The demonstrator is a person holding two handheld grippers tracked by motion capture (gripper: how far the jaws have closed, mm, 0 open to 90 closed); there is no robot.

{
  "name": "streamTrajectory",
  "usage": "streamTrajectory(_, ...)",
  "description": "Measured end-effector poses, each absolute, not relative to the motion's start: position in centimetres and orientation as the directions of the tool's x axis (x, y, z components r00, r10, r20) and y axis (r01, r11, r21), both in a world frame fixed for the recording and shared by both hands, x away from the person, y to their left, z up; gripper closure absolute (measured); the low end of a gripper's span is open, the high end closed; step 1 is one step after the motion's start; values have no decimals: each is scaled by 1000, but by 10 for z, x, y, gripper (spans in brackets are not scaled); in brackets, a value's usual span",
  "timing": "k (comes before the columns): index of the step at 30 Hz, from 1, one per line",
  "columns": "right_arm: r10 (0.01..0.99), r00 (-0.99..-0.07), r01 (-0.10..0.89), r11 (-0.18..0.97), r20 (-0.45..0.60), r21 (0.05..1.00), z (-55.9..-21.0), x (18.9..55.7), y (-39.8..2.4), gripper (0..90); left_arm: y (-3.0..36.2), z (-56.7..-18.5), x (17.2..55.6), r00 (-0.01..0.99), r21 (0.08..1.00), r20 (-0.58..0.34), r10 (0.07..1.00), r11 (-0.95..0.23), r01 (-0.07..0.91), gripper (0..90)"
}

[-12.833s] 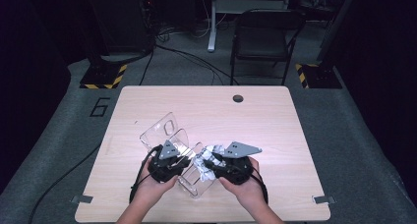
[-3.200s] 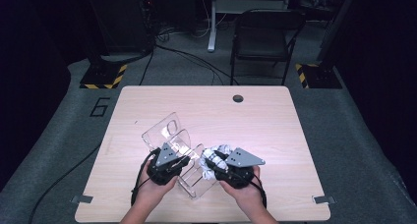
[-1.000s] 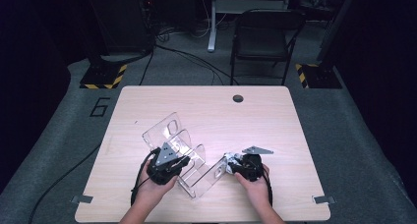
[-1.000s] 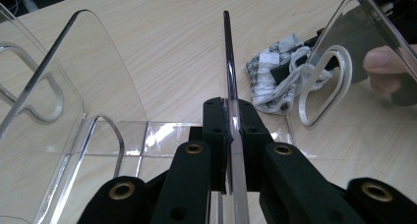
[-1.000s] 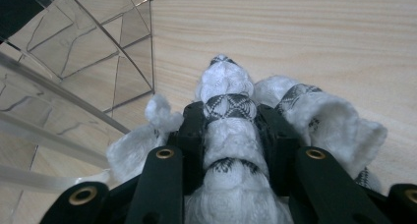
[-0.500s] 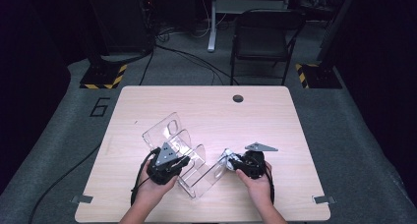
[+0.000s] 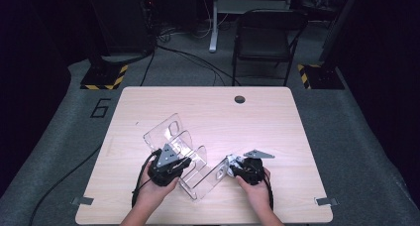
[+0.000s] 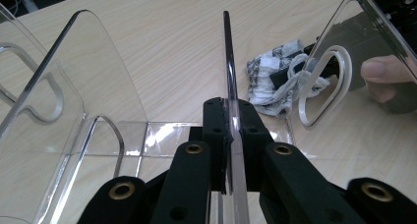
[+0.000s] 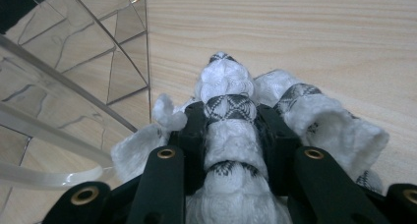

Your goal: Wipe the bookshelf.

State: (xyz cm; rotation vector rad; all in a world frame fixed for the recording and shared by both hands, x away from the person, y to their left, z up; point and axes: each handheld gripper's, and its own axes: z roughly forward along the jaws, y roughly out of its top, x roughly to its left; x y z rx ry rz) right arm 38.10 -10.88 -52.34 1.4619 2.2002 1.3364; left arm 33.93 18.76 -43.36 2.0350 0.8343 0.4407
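A clear acrylic rack (image 7: 171, 132) with several upright dividers lies on the wooden table (image 7: 257, 122). My left gripper (image 7: 181, 164) is shut on the edge of one divider (image 8: 229, 62), at the rack's near left side. In the left gripper view the pads (image 8: 216, 130) pinch that thin plate (image 8: 234, 135). My right gripper (image 7: 234, 167) is shut on a white cloth with a black pattern (image 9: 230, 135), just right of the rack's near end. The cloth (image 7: 231, 162) rests on the table against the last clear divider (image 8: 339, 47). Both hands hold the grippers low over the table.
A round cable hole (image 7: 239, 99) sits at the table's far edge. Behind the table stand a black chair (image 7: 267, 37) and dark equipment with cables on the floor. The number 6 (image 7: 101, 107) is marked on the floor at left.
Over several seconds the right gripper with the cloth has drawn back to the right, away from the rack's middle. In the last second it barely shifts. The left gripper stays in place.
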Motion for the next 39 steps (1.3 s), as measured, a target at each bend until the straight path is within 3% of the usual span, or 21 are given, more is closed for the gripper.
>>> streamTrajectory(8, 807, -499, 631, 88, 316, 770, -501, 377, -112, 686, 188, -434, 339, 713, 829, 0, 702, -399, 392, 854)
streamTrajectory(18, 786, -537, 543, 46, 304, 839, -462, 363, -117, 682, 188, -434, 339, 712, 830, -2, 702, -396, 393, 854)
streamTrajectory(28, 707, -636, 443, 6, 310, 896, -422, 341, -119, 674, 188, -434, 339, 712, 831, -2, 702, -395, 392, 854)
streamTrajectory(33, 713, -666, 384, 76, 219, 920, -423, 329, -109, 670, 188, -434, 339, 712, 831, -2, 702, -395, 392, 854)
streamTrajectory(39, 699, -659, 421, 37, 277, 906, -433, 330, -115, 670, 188, -434, 339, 713, 831, -2, 701, -396, 392, 854)
